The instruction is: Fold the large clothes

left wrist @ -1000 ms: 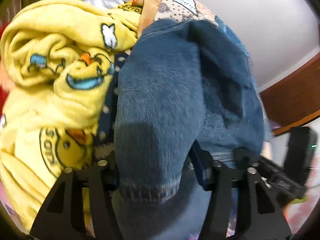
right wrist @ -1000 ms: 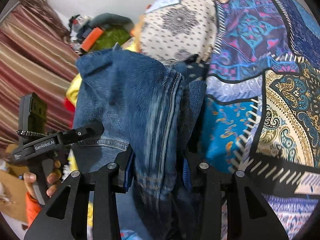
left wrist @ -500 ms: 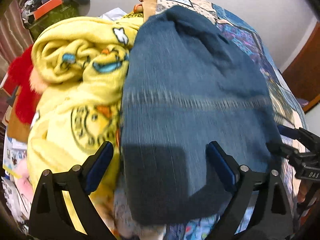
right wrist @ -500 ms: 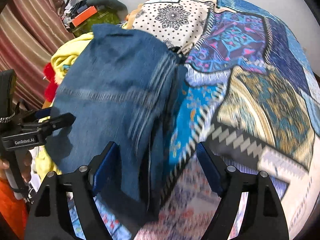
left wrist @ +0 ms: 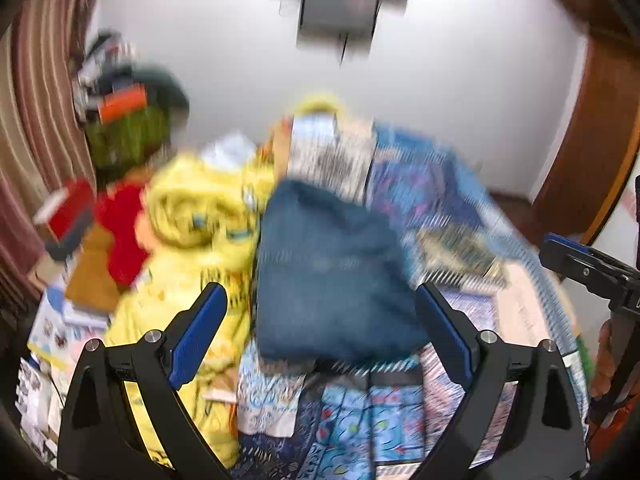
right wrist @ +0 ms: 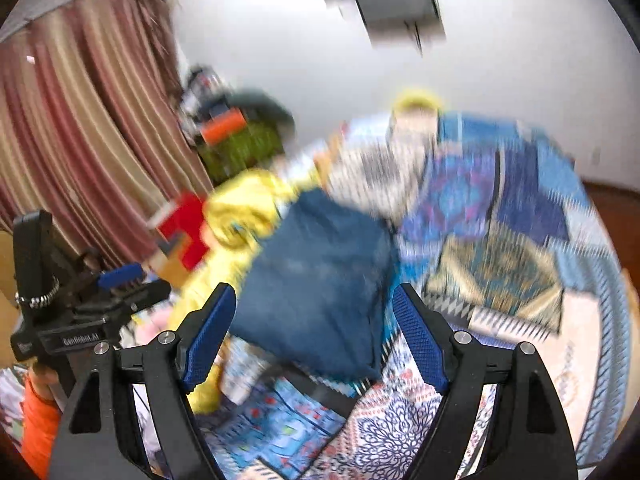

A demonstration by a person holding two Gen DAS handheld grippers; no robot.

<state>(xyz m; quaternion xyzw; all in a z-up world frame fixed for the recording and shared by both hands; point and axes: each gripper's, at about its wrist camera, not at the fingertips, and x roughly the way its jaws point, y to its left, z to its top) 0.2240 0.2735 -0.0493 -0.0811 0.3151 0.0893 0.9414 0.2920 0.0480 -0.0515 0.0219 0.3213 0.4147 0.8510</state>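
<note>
Your bedspread (left wrist: 460, 208) fills the right of the frame, and the folded jeans (left wrist: 328, 272) lie on it at centre, beside the yellow blanket (left wrist: 192, 224). Denim looks heavy, thick and limp; grip stacked edges. Your left gripper (left wrist: 322, 322) and right gripper (right wrist: 314, 322) gape wide, empty.

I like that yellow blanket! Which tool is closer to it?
Left. The left tool is on the yellow blanket side of the jeans; the right tool is on the far side. Both just opened, holding nothing.
</note>
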